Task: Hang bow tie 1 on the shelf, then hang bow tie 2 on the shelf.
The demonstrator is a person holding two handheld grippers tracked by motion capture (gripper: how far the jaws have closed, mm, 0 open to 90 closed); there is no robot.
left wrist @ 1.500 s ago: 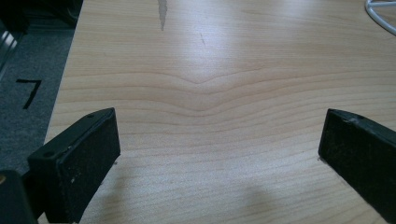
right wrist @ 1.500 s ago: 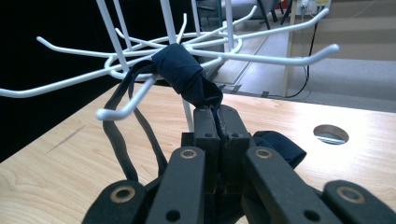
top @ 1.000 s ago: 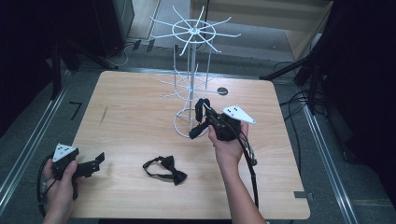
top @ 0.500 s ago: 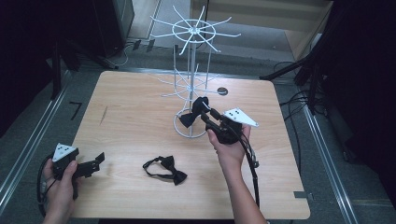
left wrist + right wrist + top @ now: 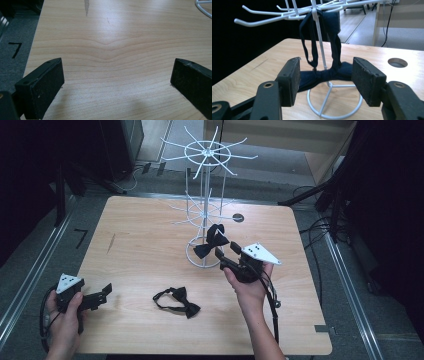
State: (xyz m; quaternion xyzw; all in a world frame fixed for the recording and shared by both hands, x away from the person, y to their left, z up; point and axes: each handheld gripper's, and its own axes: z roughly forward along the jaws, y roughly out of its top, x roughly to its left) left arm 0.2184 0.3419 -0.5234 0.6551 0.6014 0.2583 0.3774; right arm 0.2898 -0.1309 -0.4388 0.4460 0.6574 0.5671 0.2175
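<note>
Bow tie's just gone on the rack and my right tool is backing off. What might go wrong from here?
1. The hung bow tie lies between the open right tool's jaws; pulling back carelessly may snag it and drag it off the hook.
2. The wire rack looks light; a bump could tip it.
3. The second bow tie lies flat on the table, awkward to pinch.

The person's left hand (image 5: 62, 312) holds the left gripper (image 5: 102, 293) low at the near left, jaws spread wide. The right hand (image 5: 248, 290) holds the right gripper (image 5: 225, 257) raised mid-table, jaws parted and pointing away.
</note>
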